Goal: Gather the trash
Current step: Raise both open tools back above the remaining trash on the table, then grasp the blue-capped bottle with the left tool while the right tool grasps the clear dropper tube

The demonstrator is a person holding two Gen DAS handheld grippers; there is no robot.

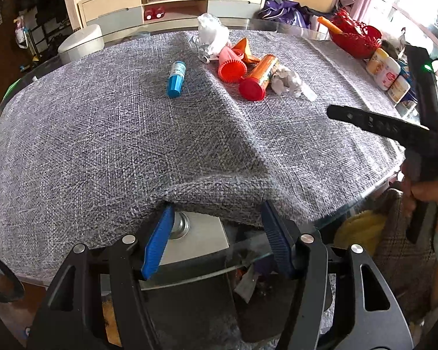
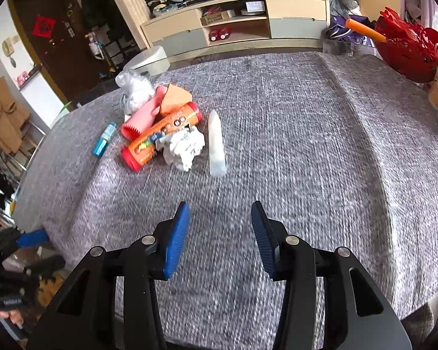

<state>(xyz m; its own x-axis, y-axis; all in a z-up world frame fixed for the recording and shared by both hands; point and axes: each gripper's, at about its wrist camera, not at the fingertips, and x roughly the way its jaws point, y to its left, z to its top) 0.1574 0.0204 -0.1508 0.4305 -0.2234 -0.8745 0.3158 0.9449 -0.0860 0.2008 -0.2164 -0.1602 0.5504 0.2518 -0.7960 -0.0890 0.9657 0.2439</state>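
1. The trash sits in a loose heap toward the far left of the desk: an orange tube with a red cap, a crumpled white tissue touching it, a pale tube just beside that, and a blue bottle lying apart.
2. My right hand-held gripper hovers over bare cloth, jaws spread with nothing between them; closing too early would pinch only fabric.
3. My left hand-held gripper stands spread around a raised fold of the grey cloth at the desk's edge. Pulling it could tip the round tubes and roll them off.
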